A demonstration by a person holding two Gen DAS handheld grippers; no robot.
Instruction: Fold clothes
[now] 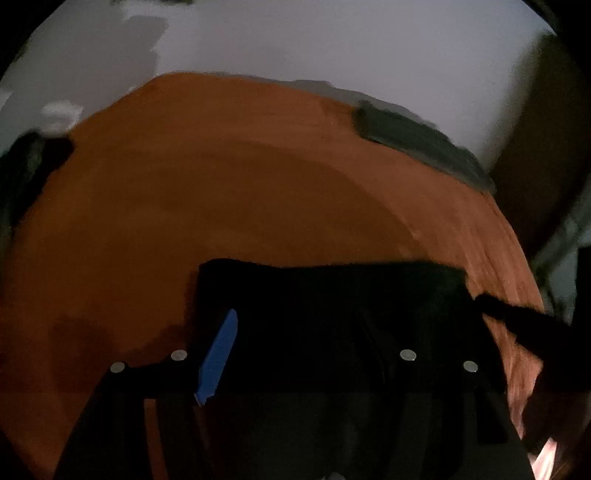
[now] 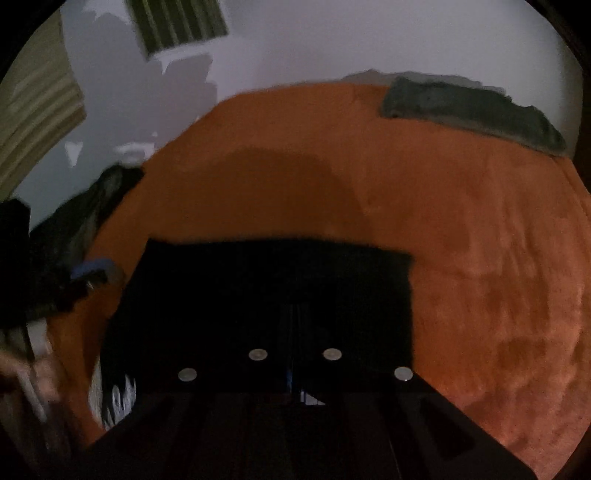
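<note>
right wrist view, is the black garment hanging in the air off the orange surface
No, the black garment lies flat as a squared shape on the orange surface, in front of the right gripper.

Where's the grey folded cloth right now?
The grey folded cloth lies at the far right edge of the orange blanket, against the wall, beyond the black garment.

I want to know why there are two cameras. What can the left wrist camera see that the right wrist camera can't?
Only the left wrist view shows a bright blue finger of its own gripper, standing wide apart from the dark side opposite, and a dark brown panel at the far right.

Only the right wrist view shows a striped window vent high on the wall and a striped curtain at left.

Both show the orange blanket, the black garment lying flat on it, the grey folded cloth at its far edge, and the pale wall.
</note>
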